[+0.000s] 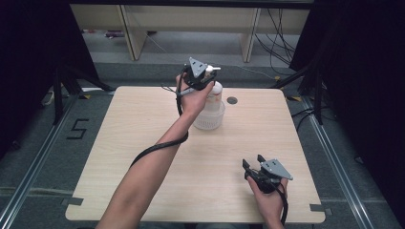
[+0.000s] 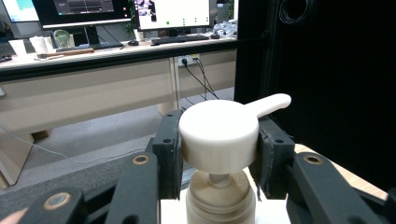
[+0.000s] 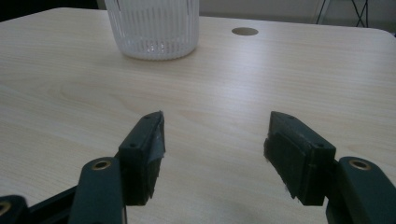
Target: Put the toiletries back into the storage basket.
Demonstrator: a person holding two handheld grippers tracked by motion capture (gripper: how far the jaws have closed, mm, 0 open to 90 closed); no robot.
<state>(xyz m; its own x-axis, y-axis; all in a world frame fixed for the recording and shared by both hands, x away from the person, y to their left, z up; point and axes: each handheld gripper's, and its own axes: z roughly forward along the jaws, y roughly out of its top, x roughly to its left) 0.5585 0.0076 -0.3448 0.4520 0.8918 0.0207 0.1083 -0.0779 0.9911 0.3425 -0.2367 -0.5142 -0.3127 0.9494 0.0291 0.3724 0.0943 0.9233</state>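
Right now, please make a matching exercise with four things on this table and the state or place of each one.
1. pump head
2. ribbed clear cup
3. right hand-held gripper
4. round hole

a. open above bare wood
b. holds the bottle
c. clamped by the left hand-held gripper
d. in the table, far side

Pairs: 1-c, 2-b, 3-a, 4-d

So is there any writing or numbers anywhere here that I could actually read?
"5": a black mark on the grey floor, left of the table.
Pump bottle: reddish print on its side, too blurred to read.
Monitors on the far desk: the text on the screens is too small to read.
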